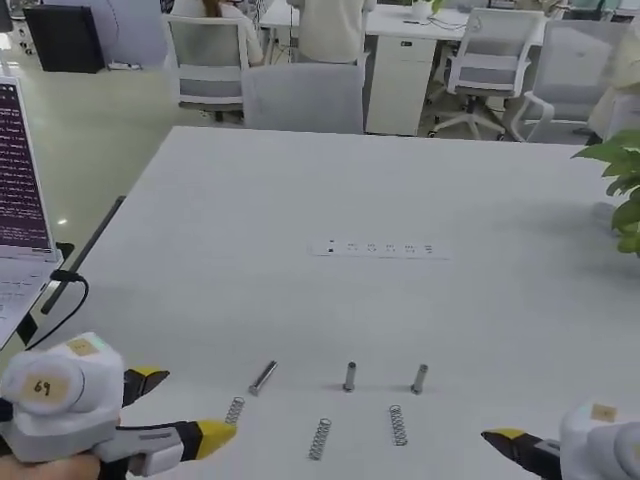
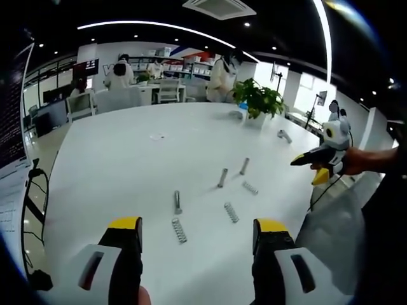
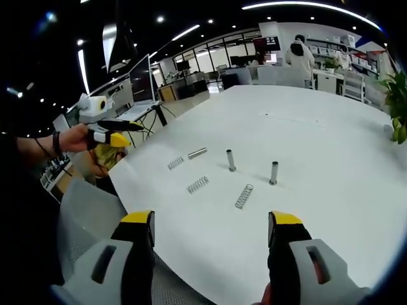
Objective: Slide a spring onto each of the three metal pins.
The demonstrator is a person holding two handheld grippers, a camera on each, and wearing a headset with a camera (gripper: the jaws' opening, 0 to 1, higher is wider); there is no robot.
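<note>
Three short metal pins sit near the front of the white table (image 1: 330,190). The left pin (image 1: 263,377) lies on its side; the middle pin (image 1: 349,376) and right pin (image 1: 420,378) stand upright. Three loose springs lie just in front of them: left spring (image 1: 235,409), middle spring (image 1: 320,438), right spring (image 1: 398,425). My left gripper (image 1: 185,405) hovers open beside the left spring, nothing between its jaws (image 2: 198,225). My right gripper (image 1: 508,439) is at the lower right, apart from the springs, and stands open and empty (image 3: 212,219).
A laptop (image 1: 15,200) and a black cable (image 1: 60,285) are at the table's left edge. A white power strip (image 1: 380,248) lies mid-table. A green plant (image 1: 620,180) stands at the right. Office chairs (image 1: 300,95) and people are beyond the far edge.
</note>
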